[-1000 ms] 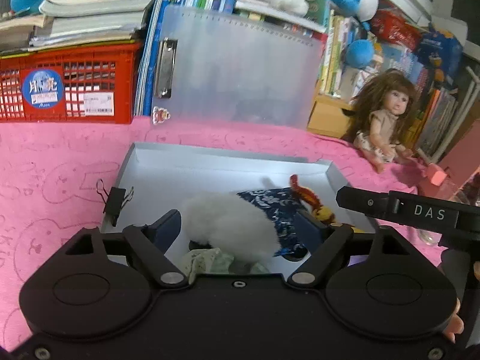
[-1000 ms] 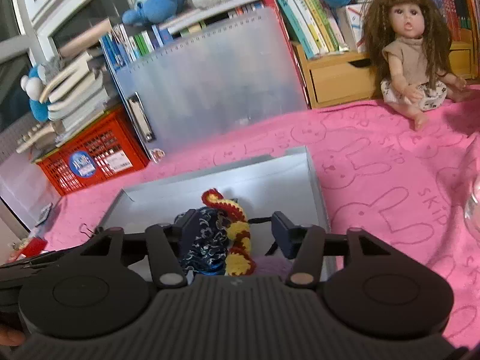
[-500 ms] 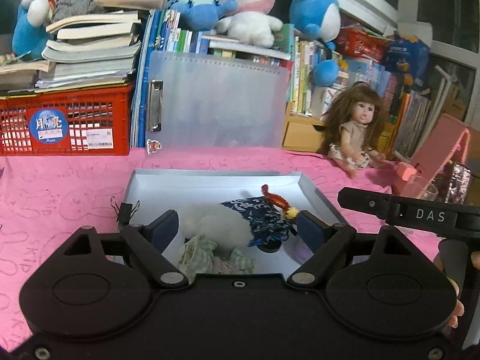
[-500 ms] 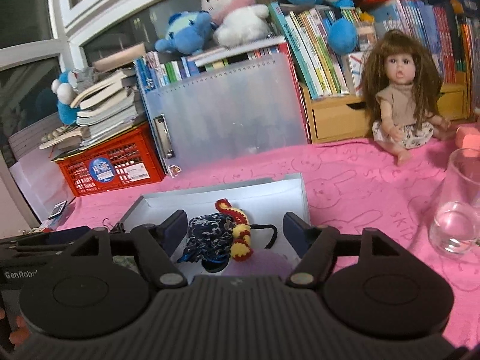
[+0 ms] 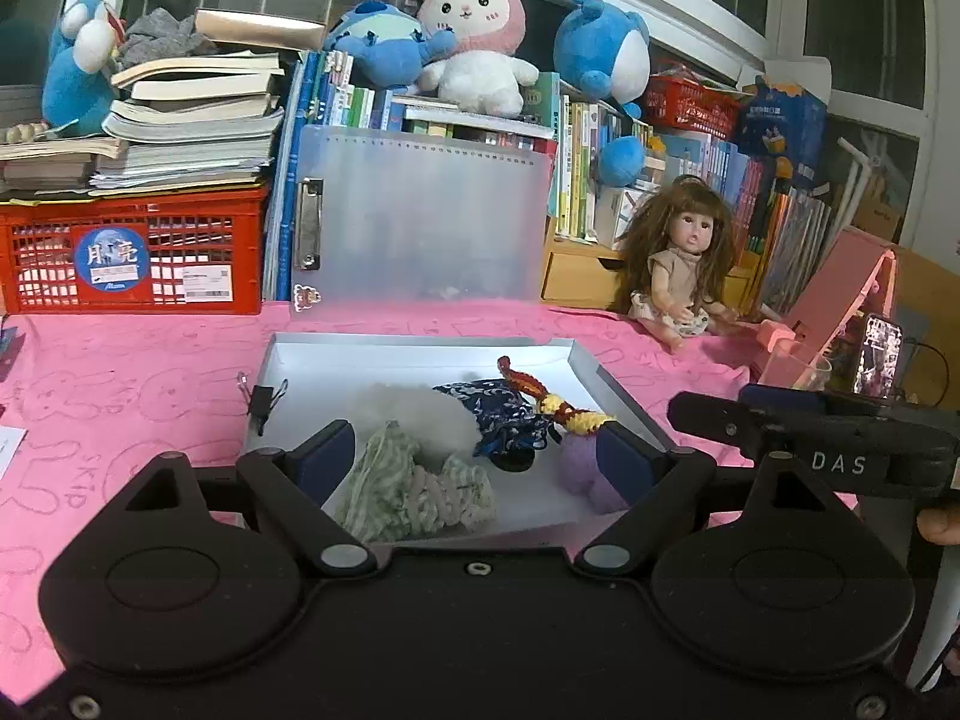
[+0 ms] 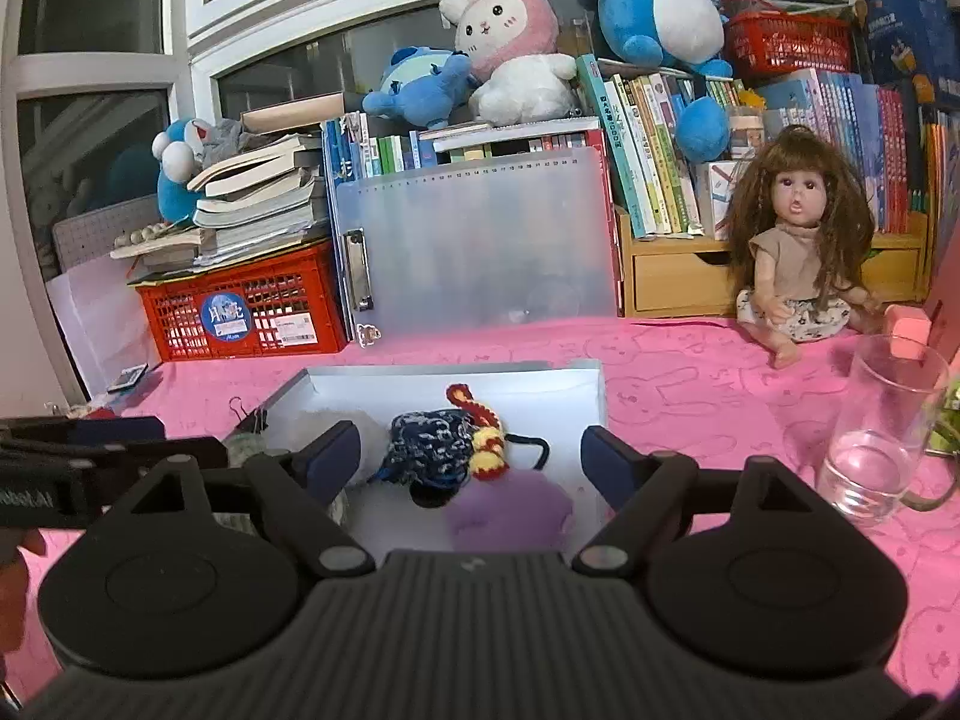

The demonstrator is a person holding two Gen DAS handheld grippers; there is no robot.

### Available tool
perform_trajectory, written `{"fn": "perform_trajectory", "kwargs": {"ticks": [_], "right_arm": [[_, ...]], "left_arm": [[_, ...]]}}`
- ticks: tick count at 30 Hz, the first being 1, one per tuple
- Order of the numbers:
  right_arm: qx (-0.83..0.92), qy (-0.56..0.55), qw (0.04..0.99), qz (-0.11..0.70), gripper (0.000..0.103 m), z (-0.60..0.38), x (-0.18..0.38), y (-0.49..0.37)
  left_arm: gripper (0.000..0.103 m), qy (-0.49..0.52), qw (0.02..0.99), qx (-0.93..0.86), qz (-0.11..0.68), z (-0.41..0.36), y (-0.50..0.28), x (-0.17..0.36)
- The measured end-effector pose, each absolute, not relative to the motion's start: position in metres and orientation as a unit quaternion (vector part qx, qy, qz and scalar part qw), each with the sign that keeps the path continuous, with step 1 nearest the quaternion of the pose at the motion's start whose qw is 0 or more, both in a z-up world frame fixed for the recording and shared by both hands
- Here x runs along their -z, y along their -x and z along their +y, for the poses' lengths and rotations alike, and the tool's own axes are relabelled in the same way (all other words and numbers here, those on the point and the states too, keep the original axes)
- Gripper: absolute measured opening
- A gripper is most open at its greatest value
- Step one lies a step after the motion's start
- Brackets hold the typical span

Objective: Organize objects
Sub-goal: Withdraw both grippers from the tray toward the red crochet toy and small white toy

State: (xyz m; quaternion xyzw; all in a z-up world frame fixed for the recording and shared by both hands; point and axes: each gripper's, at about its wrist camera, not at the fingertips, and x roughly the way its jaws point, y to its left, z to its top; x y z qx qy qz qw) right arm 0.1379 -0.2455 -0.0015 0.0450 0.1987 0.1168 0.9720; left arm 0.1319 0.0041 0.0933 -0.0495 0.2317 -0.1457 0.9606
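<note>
pink cloth [image 5: 150, 372], one tray [image 5: 420, 343]: one white pompom [image 5: 420, 414], one blue pouch [image 5: 498, 405].

On the right gripper [image 5: 840, 456], as your left wrist camera sees it, you read "DAS" in white letters. The round blue sticker [image 5: 111, 256] on the red crate [image 5: 180, 252] bears two large white characters, "月亮". The white label [image 5: 207, 285] beside it is too small for you to read, as are the book spines [image 6: 648, 168].
</note>
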Motion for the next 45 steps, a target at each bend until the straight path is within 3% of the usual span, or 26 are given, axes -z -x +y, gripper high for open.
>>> {"fn": "perform_trajectory", "kwargs": {"ticks": [45], "right_arm": [[-0.11,0.037,0.967,0.225,0.096,-0.244,0.048,-0.098]], "left_arm": [[0.09,0.038,0.972,0.06,0.226,0.068,-0.049,-0.043]]}}
